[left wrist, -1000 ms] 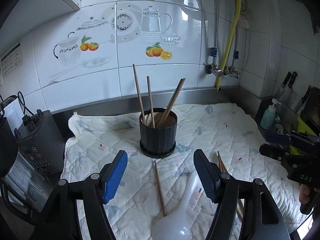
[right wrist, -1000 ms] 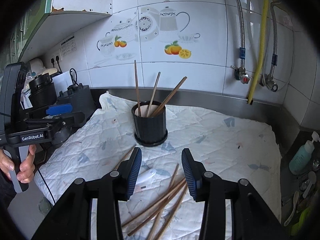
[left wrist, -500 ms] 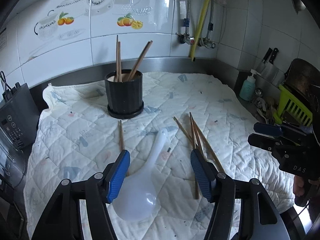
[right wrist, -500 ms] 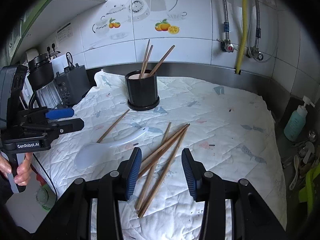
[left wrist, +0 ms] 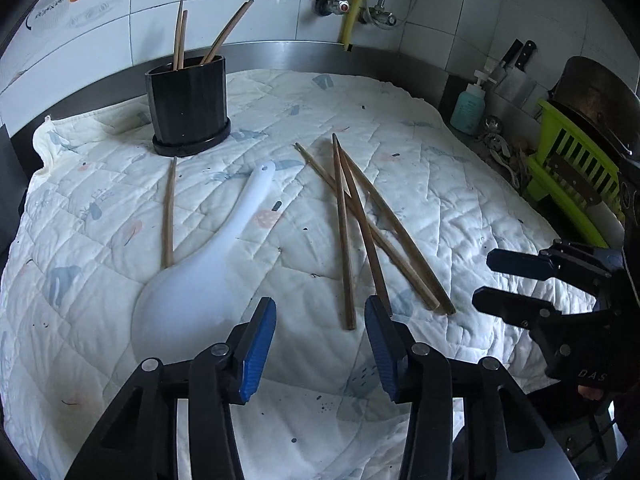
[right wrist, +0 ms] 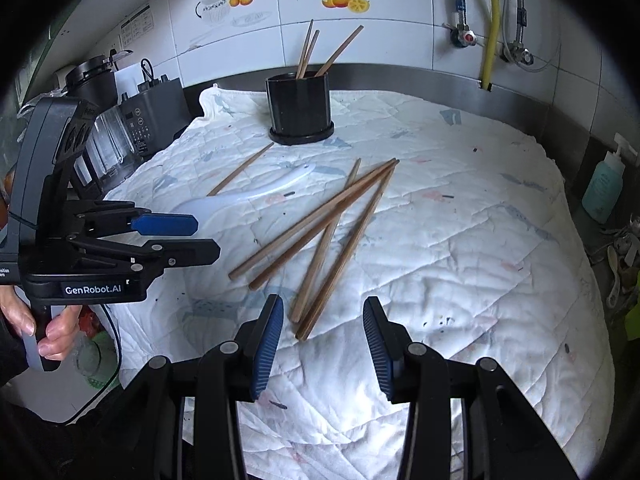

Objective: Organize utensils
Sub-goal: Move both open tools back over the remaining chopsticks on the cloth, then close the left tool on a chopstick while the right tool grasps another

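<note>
A black utensil holder (left wrist: 188,108) (right wrist: 300,108) with three chopsticks stands at the back of a quilted cloth (left wrist: 440,200) (right wrist: 460,240). Several loose wooden chopsticks (left wrist: 360,224) (right wrist: 320,236) lie crossed in the middle. A white rice spoon (left wrist: 200,280) (right wrist: 248,198) and a single chopstick (left wrist: 168,208) (right wrist: 240,170) lie to their left. My left gripper (left wrist: 320,332) (right wrist: 188,236) hovers low over the chopsticks' near ends; its jaws are closing with nothing between them. My right gripper (right wrist: 322,332) (left wrist: 496,280) hangs open just short of the chopstick ends.
A blender and a black appliance (right wrist: 156,116) stand left of the cloth. A soap bottle (left wrist: 468,108) (right wrist: 604,188), knives (left wrist: 516,68) and a green rack (left wrist: 572,164) line the right side. Tiled wall, pipes and a yellow hose (right wrist: 492,20) behind. A hand (right wrist: 48,332) grips the left gripper's handle.
Both grippers have dropped toward the cloth and tilted downward, nearing the loose chopsticks. The left gripper's jaws have narrowed. The right gripper's jaws look unchanged.
</note>
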Demonstrator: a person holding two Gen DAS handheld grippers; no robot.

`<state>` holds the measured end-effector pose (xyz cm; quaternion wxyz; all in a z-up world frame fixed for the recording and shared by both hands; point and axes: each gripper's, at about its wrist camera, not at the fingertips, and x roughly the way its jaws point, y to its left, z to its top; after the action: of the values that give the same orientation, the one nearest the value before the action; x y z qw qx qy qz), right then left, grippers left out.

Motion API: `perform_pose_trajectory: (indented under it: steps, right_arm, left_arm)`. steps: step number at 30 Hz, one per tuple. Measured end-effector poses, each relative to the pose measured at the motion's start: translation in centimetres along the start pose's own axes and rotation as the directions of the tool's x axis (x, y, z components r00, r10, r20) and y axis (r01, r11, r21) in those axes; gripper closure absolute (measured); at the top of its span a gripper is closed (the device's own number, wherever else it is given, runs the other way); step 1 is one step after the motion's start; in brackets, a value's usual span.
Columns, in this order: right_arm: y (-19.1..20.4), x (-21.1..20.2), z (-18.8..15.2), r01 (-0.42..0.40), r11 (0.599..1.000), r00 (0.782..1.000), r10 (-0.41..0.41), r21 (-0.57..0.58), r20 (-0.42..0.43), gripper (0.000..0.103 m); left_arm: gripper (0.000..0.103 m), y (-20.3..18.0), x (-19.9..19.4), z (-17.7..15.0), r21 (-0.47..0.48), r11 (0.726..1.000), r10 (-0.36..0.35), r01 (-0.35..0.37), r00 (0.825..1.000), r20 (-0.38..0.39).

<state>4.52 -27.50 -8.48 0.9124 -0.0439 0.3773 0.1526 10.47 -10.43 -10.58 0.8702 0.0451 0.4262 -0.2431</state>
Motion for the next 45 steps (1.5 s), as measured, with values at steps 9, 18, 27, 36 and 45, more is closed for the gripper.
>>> perform_pose_trajectory:
  steps: [9, 18, 27, 36, 45]
  right_arm:
    - [0.5, 1.0, -1.4, -0.01, 1.0, 1.0, 0.011, 0.021, -0.025, 0.058]
    - [0.7, 1.8, -1.9, -0.006, 1.0, 0.999, 0.007, 0.015, -0.042, 0.069]
    - [1.3, 2.3, -2.2, 0.019, 1.0, 0.999, -0.019, -0.009, -0.04, 0.072]
    - [2.1, 2.6, -2.3, 0.066, 0.997, 0.998, -0.067, -0.045, -0.017, 0.08]
    - [1.5, 2.4, -2.3, 0.085, 0.996, 0.996, -0.085, -0.035, -0.001, 0.091]
  left_arm:
    - [0.074, -0.7, 2.8, 0.5, 0.008, 1.0, -0.02, 0.02, 0.999, -0.035]
    - [0.077, -1.0, 3.8, 0.7, 0.026, 1.0, -0.008, 0.008, 0.999, -0.035]
    - [0.081, -2.0, 4.6, 0.9, 0.074, 0.996, 0.043, -0.043, 0.999, -0.009]
    - [0.096, -2.2, 5.0, 1.1, 0.078, 0.994, 0.073, -0.074, 0.997, 0.013]
    - [0.097, -1.5, 4.7, 1.2, 0.055, 0.997, 0.058, -0.059, 0.998, 0.017]
